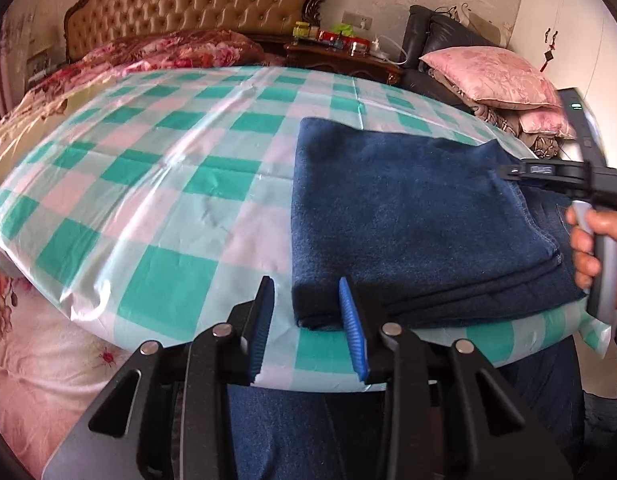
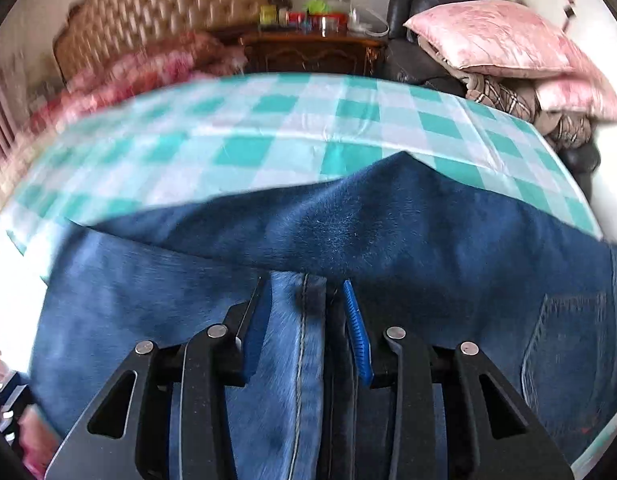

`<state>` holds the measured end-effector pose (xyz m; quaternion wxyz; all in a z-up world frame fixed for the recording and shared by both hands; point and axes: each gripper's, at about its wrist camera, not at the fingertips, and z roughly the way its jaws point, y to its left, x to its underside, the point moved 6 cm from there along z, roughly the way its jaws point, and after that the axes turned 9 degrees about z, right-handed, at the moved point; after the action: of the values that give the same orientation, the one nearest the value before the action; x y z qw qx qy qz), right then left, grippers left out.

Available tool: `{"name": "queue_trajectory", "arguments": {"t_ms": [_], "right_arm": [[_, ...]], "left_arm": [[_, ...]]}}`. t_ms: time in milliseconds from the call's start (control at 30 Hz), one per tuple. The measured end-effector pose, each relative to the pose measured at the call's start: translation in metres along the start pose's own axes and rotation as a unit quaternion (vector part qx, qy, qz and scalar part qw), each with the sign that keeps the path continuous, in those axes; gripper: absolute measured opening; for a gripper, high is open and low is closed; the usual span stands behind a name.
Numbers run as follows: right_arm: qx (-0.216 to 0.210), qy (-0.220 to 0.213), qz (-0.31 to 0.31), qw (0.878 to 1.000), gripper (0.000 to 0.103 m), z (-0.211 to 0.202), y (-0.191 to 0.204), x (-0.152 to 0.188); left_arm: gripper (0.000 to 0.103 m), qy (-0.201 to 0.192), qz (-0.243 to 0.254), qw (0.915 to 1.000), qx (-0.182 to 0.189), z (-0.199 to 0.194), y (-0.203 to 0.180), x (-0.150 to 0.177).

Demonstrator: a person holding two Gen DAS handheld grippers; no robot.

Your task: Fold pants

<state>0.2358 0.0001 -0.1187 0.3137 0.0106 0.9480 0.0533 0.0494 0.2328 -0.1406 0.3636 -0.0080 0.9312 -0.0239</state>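
Hovering my left gripper (image 1: 308, 328), jaws narrow and empty, at the near edge of the checked cloth (image 1: 168, 168), I clamp my right gripper (image 2: 306, 320) on the pants (image 1: 408, 216), mostly folded with a final tidy left.

Cloth, sheen and hard plastic

The pants (image 1: 408, 216) are matt, fuzzy blue denim; the checked cover (image 1: 168, 184) shines like smooth, glossy plastic; the headboard (image 1: 196, 0) is tufted leather; the tongs' (image 1: 308, 328) pads are ribbed blue plastic.
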Motion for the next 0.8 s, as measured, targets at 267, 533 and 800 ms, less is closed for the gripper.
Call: {"name": "queue_trajectory", "arguments": {"t_ms": [267, 533, 800], "right_arm": [[-0.004, 0.020, -0.005, 1.000, 0.035, -0.035, -0.013, 0.056], [-0.002, 0.026, -0.012, 1.000, 0.035, -0.029, -0.017, 0.074], [-0.009, 0.025, -0.011, 1.000, 0.035, -0.030, -0.020, 0.076]], "left_arm": [[0.034, -0.006, 0.002, 1.0000, 0.000, -0.001, -0.001, -0.014], [0.018, -0.015, 0.064, 0.9977, 0.013, 0.052, -0.022, -0.112], [0.009, 0.048, 0.041, 0.9980, 0.007, 0.120, -0.002, -0.136]]}}
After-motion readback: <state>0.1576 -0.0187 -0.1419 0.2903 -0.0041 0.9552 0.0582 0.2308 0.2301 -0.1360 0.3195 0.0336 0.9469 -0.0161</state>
